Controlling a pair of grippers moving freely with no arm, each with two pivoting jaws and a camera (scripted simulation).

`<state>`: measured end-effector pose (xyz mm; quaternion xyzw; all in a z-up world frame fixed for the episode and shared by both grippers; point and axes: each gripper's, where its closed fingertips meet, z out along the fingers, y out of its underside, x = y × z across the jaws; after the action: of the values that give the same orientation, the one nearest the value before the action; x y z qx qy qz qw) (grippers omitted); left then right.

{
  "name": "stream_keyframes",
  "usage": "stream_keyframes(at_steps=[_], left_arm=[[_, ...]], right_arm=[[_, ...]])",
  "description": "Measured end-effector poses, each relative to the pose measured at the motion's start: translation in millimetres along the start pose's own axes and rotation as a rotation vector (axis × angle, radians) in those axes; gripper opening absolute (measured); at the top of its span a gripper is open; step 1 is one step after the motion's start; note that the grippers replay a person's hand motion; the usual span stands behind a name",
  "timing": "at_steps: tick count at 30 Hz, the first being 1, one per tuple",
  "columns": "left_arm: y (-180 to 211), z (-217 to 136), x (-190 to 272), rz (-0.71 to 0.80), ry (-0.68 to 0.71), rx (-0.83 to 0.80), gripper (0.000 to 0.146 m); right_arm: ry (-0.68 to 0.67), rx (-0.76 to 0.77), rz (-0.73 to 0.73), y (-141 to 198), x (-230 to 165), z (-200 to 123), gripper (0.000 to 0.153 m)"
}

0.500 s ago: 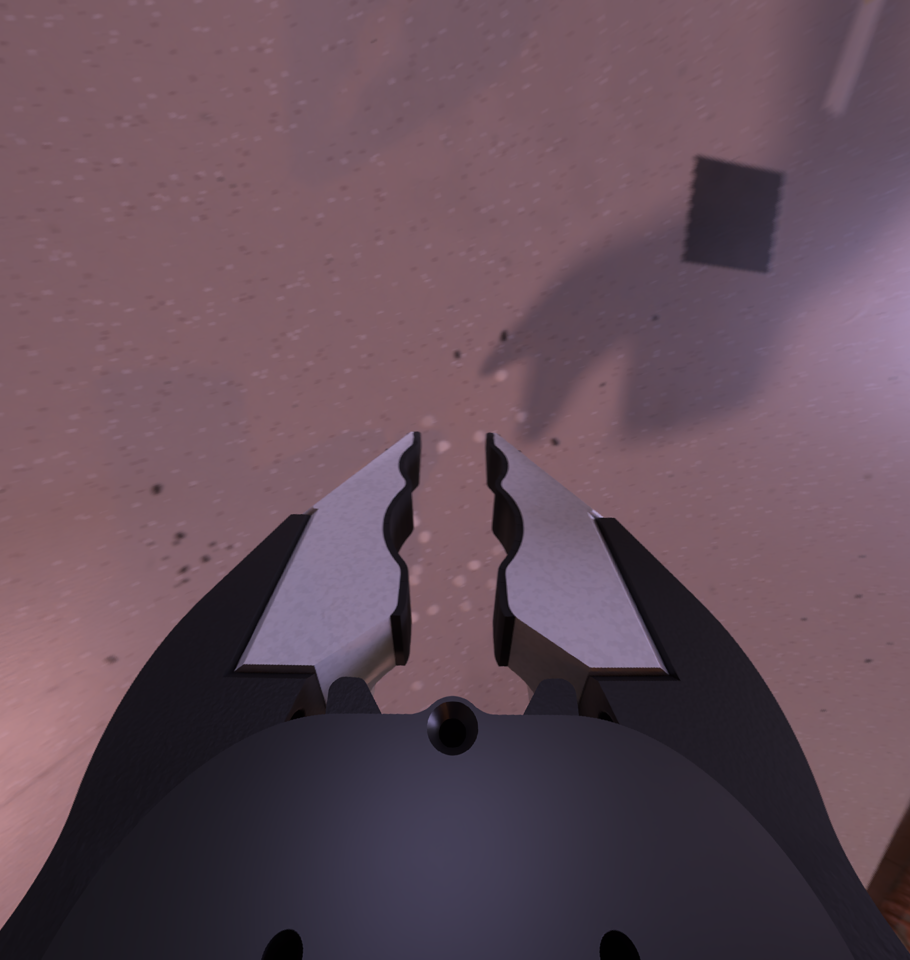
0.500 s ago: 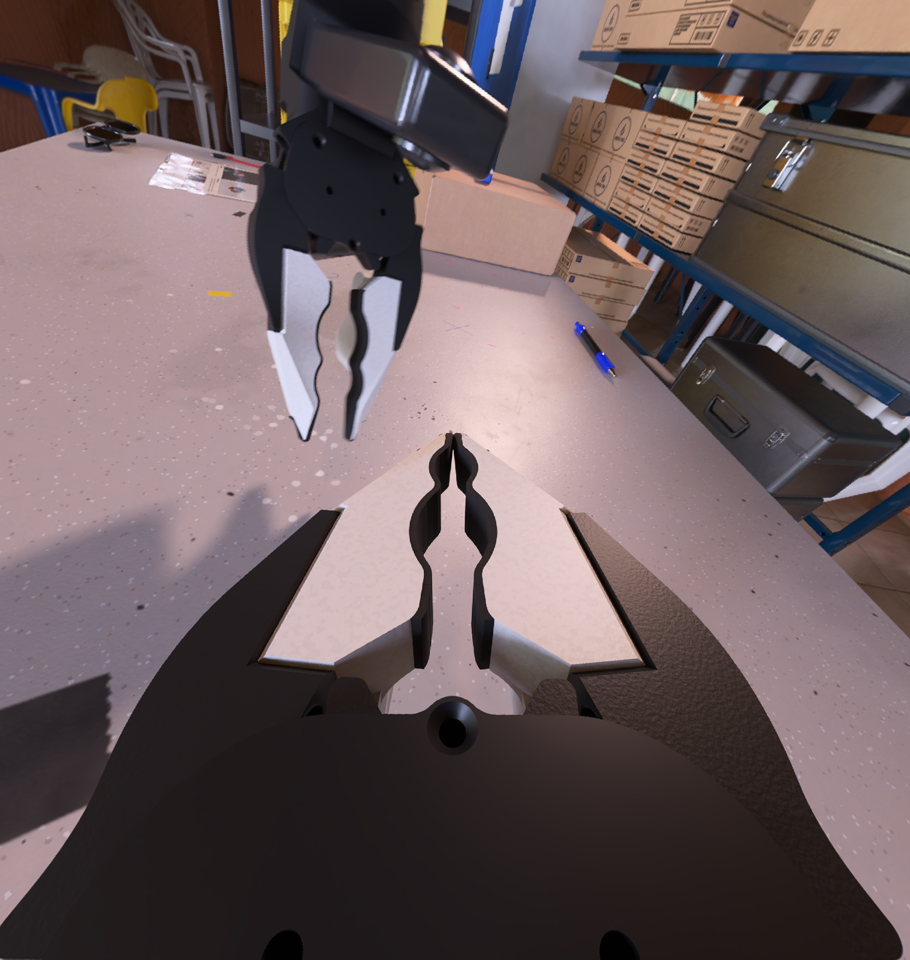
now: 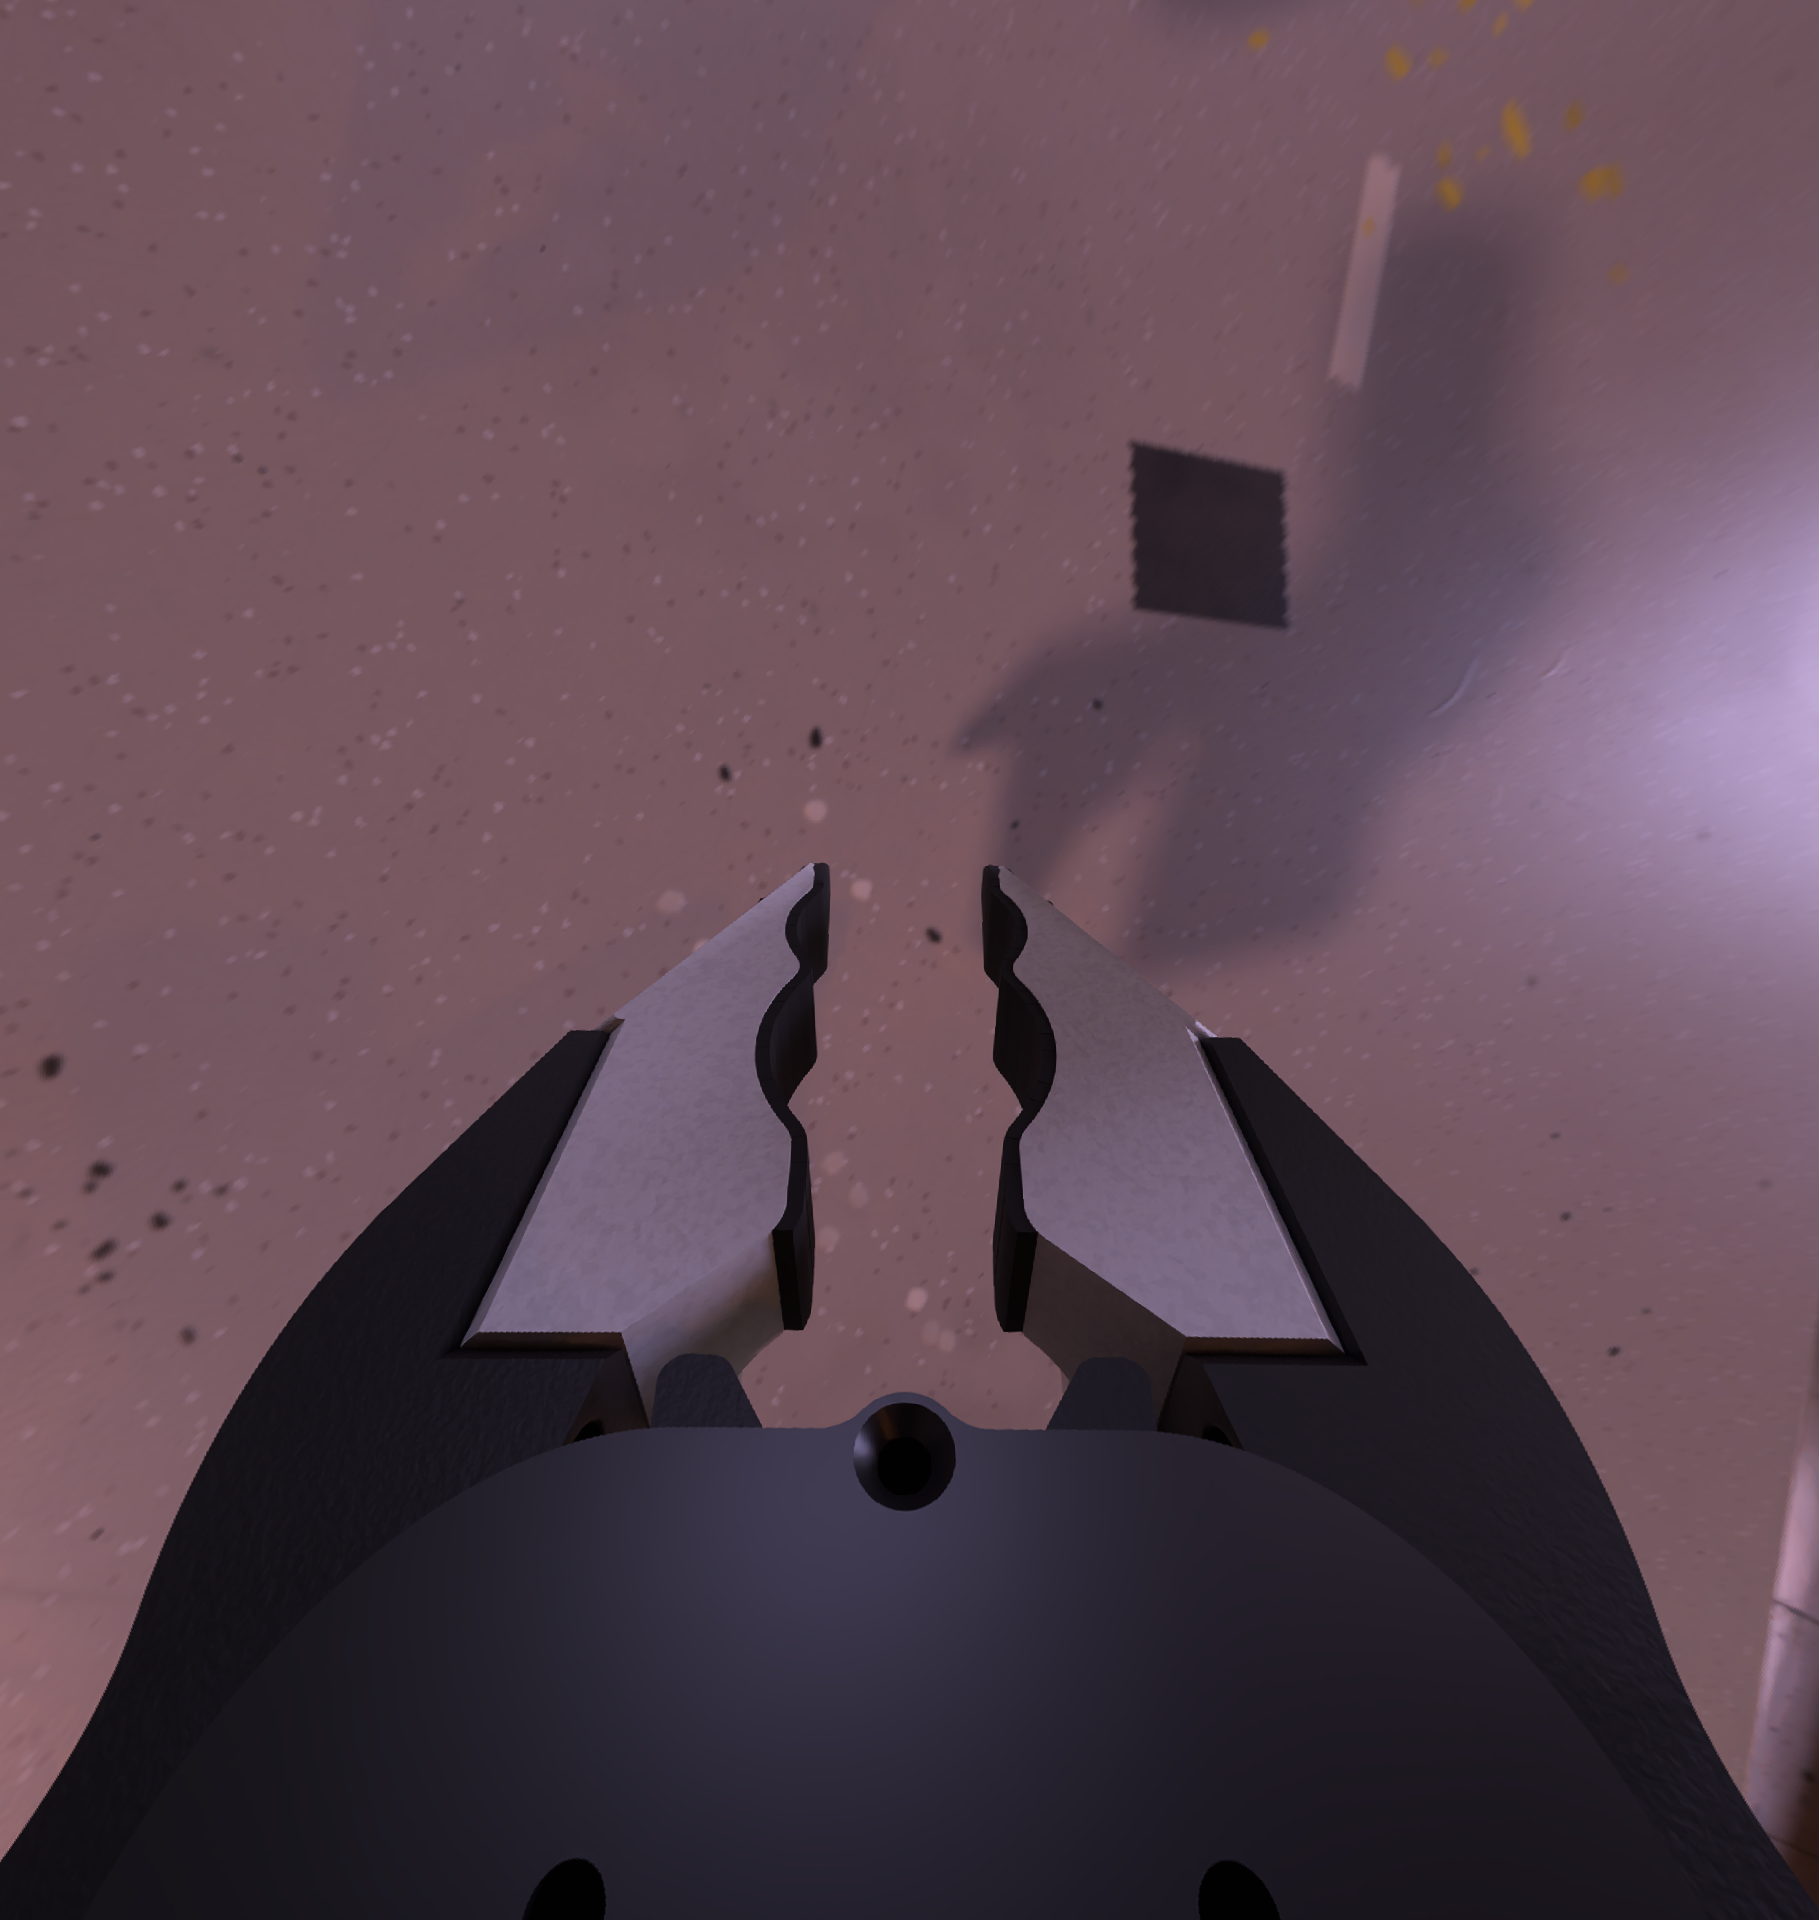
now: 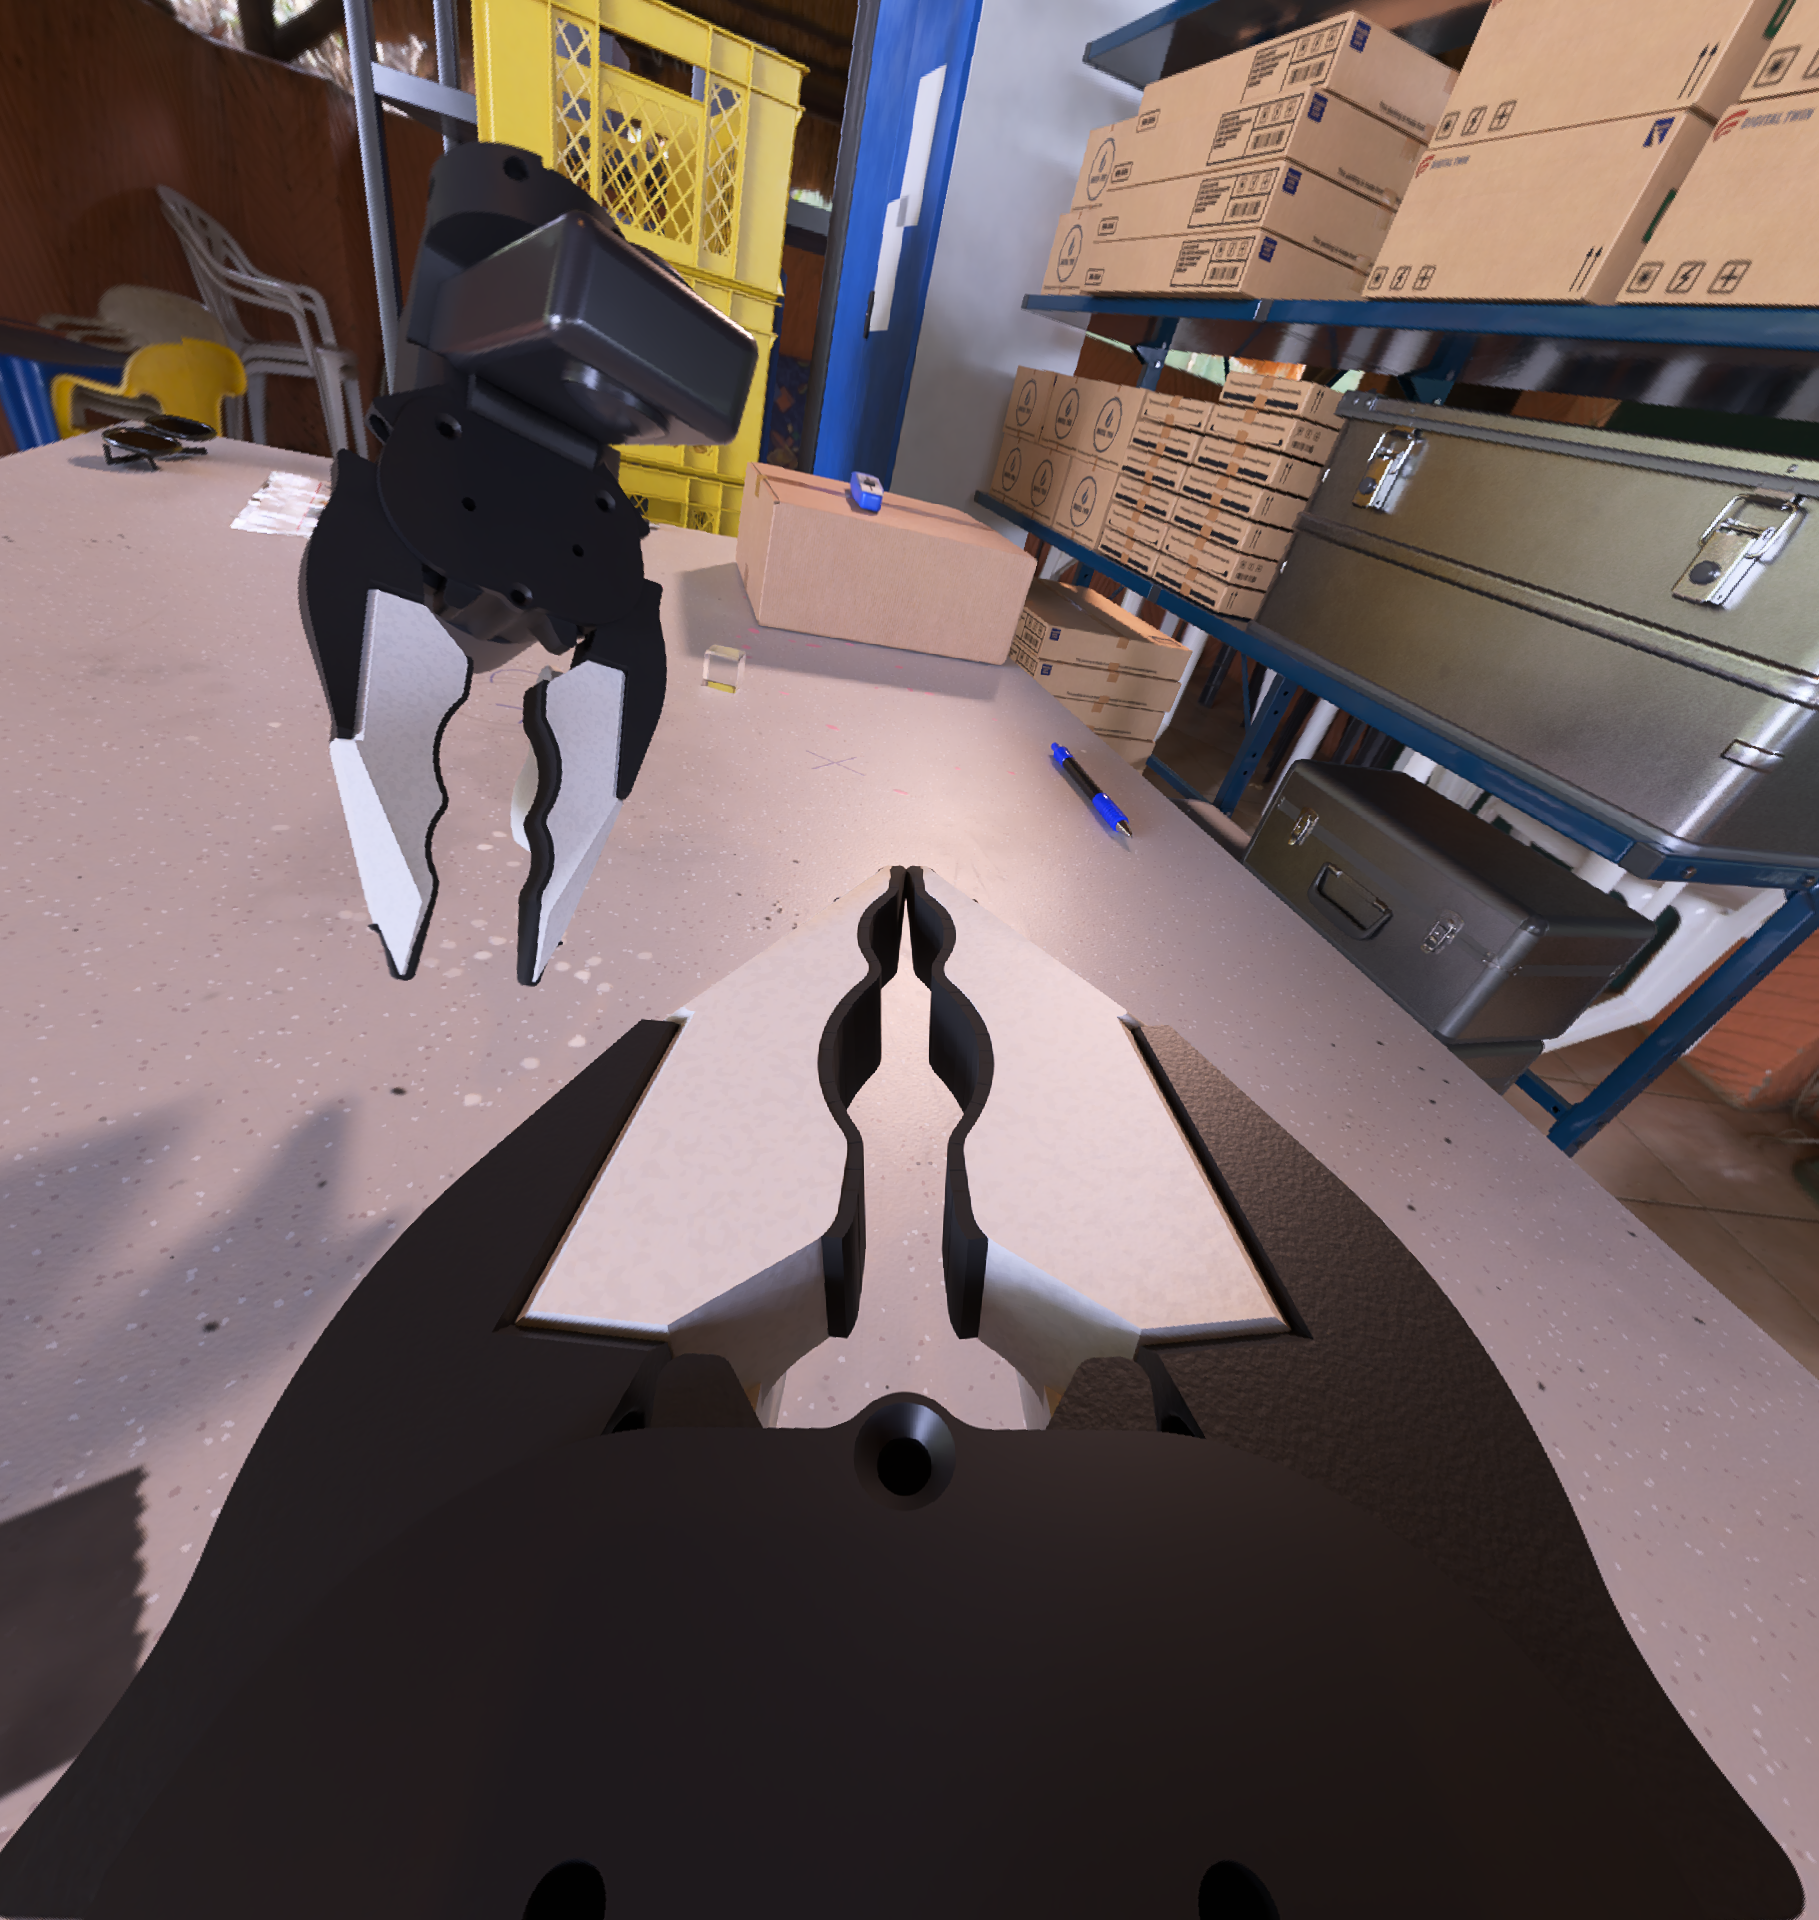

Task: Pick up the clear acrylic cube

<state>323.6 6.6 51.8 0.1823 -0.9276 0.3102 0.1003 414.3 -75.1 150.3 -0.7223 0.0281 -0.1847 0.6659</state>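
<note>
In the right wrist view, the black left gripper with white fingers (image 4: 469, 971) hangs at ten o'clock above the speckled pinkish table (image 4: 157, 831), fingers spread and holding nothing. At twelve o'clock the small clear acrylic cube (image 4: 723, 667) sits on the table before a brown cardboard box (image 4: 884, 577). The right gripper (image 4: 905, 878) has its fingertips pressed together. At two o'clock lies a blue pen (image 4: 1092, 792).
</note>
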Motion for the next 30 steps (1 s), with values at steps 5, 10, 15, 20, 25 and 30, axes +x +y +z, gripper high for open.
stream_keyframes(at_steps=[5, 10, 15, 20, 25, 30], left_arm=[[11.0, -0.7, -20.4, 0.069, -0.157, -0.054, 0.017], [0.2, -4.2, -8.8, 0.054, -0.087, 0.015, 0.020], [-14.9, -34.6, 16.8, 0.101, -0.030, 0.117, 0.024], [-31.4, -116.3, 4.5, 0.073, -0.108, 0.300, 0.031], [13.2, -219.1, -92.8, -0.153, -0.446, 0.342, 0.040], [134.3, -268.3, -211.5, -0.556, -0.667, 0.187, 0.043]], right_arm=[[-0.002, -0.014, -0.004, 2.8, -0.9, 2.3, 0.000], [0.005, -0.014, -0.013, 2.4, -0.2, 2.0, 0.000], [0.020, -0.015, -0.009, 3.1, 3.1, 0.9, 0.000], [0.061, -0.084, -0.020, 16.7, 9.5, 5.1, 0.000], [0.097, -0.075, -0.021, 16.5, 16.1, 3.7, 0.000], [0.176, -0.051, 0.007, 14.5, 31.6, -1.6, 0.000]])
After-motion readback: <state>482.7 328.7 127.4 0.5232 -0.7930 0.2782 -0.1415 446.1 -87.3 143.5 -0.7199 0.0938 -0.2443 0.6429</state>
